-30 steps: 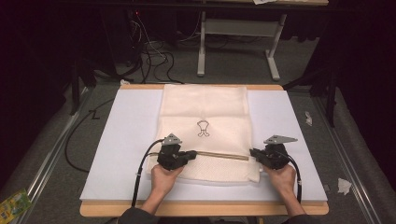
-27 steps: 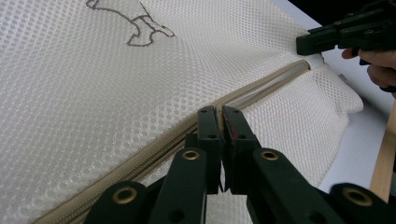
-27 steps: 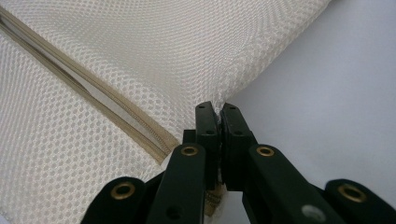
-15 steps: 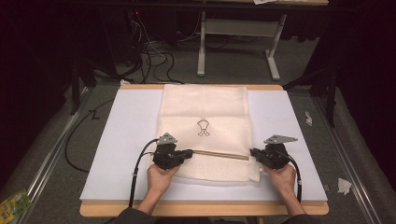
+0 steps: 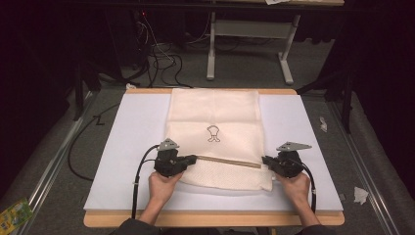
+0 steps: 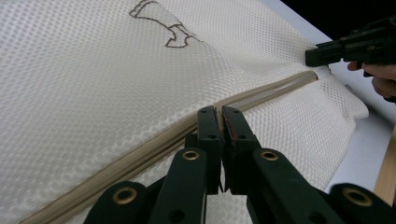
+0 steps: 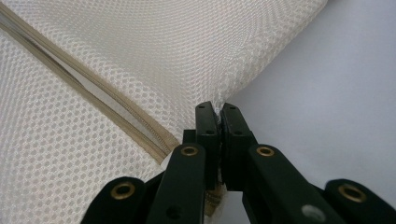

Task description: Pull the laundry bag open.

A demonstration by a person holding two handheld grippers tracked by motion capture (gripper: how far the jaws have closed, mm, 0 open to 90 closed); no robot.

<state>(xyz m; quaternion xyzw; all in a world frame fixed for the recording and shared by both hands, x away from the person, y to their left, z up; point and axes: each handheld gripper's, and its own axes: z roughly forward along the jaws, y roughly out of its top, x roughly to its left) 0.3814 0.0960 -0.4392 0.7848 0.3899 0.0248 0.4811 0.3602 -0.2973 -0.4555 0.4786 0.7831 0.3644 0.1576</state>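
A cream mesh bag (image 5: 215, 107) with a small embroidered motif (image 5: 213, 133) lies flat on a white board (image 5: 127, 147). A tan zipper (image 5: 230, 161) runs across its near part. My left gripper (image 5: 193, 158) is at the zipper's left end, its jaws shut on the zipper line (image 6: 271, 91) with a thin cream strip pinched between them (image 6: 219, 112). My right gripper (image 5: 265, 159) is shut on the bag's right edge (image 7: 217, 108), just beside the zipper's end (image 7: 159, 140). The left gripper view also shows the right gripper (image 6: 310, 57) at the far end of the zipper.
The board rests on a wooden table (image 5: 210, 220), with bare white margins left and right of the bag. On the grey floor around it lie cables (image 5: 161, 58), paper scraps (image 5: 360, 195) and a green packet (image 5: 12, 213). A desk frame (image 5: 211, 49) stands behind.
My left gripper has slid a little to the left along the zipper line. The right gripper has stayed where it was.
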